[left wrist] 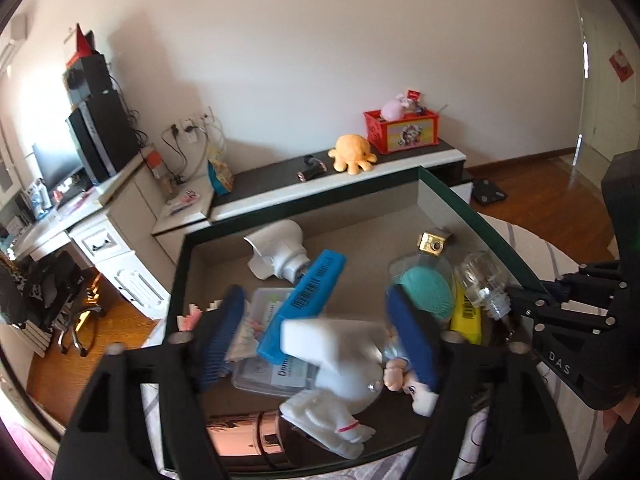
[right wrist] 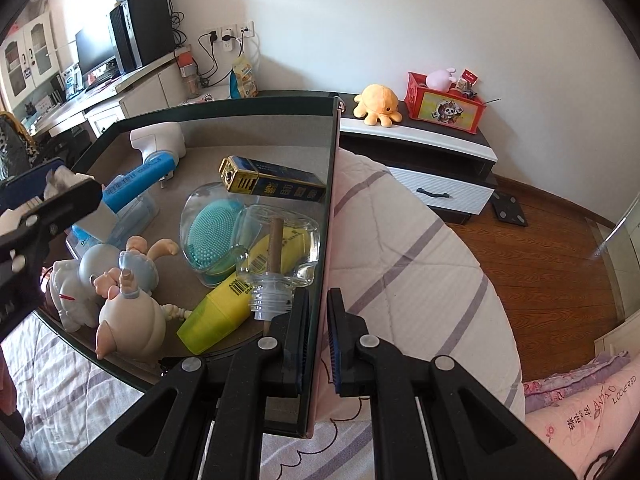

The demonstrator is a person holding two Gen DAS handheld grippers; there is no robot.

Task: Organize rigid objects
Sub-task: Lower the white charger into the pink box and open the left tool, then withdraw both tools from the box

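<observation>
A: Right tongs (right wrist: 318,344)?
B: Pressed together on the box wall (right wrist: 326,216), one finger inside, one outside. Pinching the rim, steadying the box on the bed (right wrist: 404,240).
A: Left tongs (left wrist: 316,332)?
B: Spread wide over the box, blue pads either side of the white block (left wrist: 316,338). No pad visibly pressing on it, so not gripping.
A: Where's the block?
B: Inside the box, on top of the pile, over the blue case (left wrist: 308,300) and beside the doll (left wrist: 404,380). Directly under the left tongs, between the fingers.
A: Axis?
B: Looks like it runs roughly across the gap, finger to finger; blurred, not sure.
A: Nearer hand?
B: Left, clearly. The right is at the box's far side wall, busy holding.
A: Other stuff?
B: Glass bottle (right wrist: 276,248), yellow tube (right wrist: 224,304), teal brush (right wrist: 212,232), gold-blue pack (right wrist: 272,184), all in the box nearer the right tongs.
A: Next?
B: My guess is that the left one either pulls away or resettles something; hard to call.
</observation>
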